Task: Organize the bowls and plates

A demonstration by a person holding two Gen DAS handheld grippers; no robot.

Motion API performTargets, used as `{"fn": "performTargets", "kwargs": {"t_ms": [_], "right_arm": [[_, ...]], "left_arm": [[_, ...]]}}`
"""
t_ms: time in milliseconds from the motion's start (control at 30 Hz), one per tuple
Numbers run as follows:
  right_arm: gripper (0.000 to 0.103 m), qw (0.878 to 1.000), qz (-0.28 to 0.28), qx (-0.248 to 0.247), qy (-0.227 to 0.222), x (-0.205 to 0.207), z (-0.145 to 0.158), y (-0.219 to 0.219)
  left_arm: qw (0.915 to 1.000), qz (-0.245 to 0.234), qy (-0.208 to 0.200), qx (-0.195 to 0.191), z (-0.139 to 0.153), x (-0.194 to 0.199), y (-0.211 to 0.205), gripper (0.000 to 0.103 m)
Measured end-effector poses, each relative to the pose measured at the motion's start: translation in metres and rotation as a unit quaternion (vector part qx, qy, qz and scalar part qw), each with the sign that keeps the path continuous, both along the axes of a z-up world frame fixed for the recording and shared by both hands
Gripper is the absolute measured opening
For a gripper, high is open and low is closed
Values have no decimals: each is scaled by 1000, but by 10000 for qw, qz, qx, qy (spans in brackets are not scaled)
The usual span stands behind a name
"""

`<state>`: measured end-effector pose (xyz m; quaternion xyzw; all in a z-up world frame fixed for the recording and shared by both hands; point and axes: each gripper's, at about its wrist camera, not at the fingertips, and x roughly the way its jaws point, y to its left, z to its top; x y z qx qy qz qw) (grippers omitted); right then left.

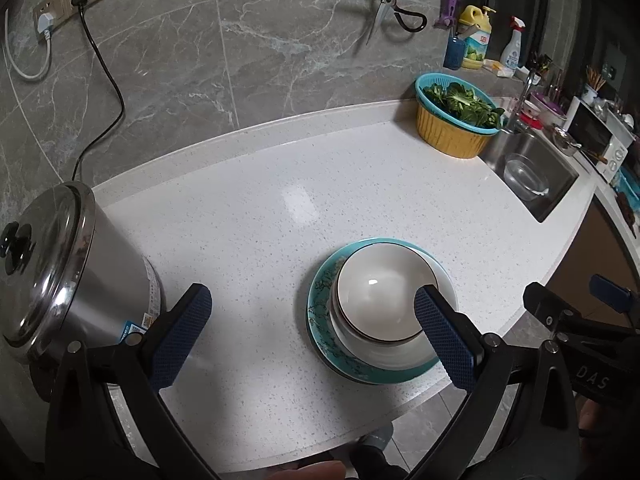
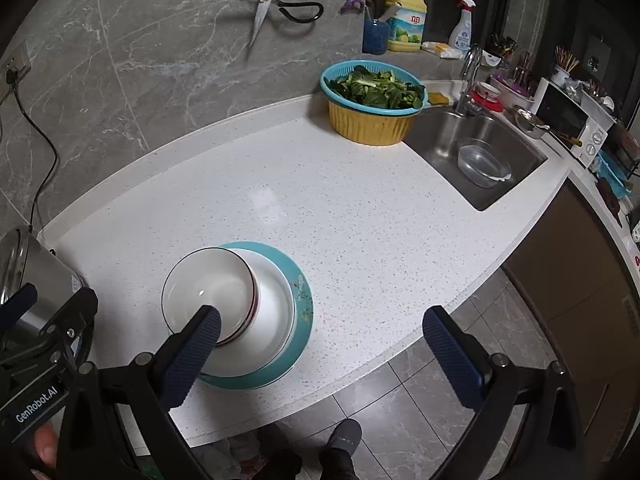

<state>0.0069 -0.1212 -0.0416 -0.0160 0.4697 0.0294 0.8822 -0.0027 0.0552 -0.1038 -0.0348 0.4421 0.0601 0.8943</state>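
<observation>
A teal flowered plate (image 1: pixel 320 316) (image 2: pixel 302 304) lies near the counter's front edge. On it rests a white plate (image 1: pixel 446 282) (image 2: pixel 276 300), and stacked bowls top the pile, the uppermost a white bowl with a dark rim (image 1: pixel 380 284) (image 2: pixel 208 284). My left gripper (image 1: pixel 312 302) is open above the counter, its right finger in front of the stack's right side. My right gripper (image 2: pixel 322 326) is open too, its left finger in front of the bowls' near side. Neither holds anything.
A steel pot with a lid (image 1: pixel 60 264) (image 2: pixel 24 280) stands at the left. A yellow and teal basket of greens (image 1: pixel 456 120) (image 2: pixel 374 104) sits at the back beside the sink (image 1: pixel 532 176) (image 2: pixel 476 152), which holds a clear bowl. Scissors hang on the wall. Bottles stand behind the sink.
</observation>
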Motion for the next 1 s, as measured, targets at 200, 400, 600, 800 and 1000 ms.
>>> {"fn": "performTargets", "kwargs": {"t_ms": [200,400,600,800,1000], "right_arm": [[103,10000,69,0,3,0,1,5],[103,9999,130,-3,29,-1,-1,11],[103,9999,133,-12,30,-2,-1,13],[103,9999,136,-13,30,-2,-1,13],[103,9999,137,-7,21,-2,-2,13]], "left_arm": [[10000,-12,33,-8,-1,-5,0,103],[10000,39,56,-36,-3,-8,2,103],[10000,62,69,-27,-3,-9,0,103],[9999,60,93,-40,-5,-10,1,103],[9999,55,105,-55,-6,-9,0,103]]}}
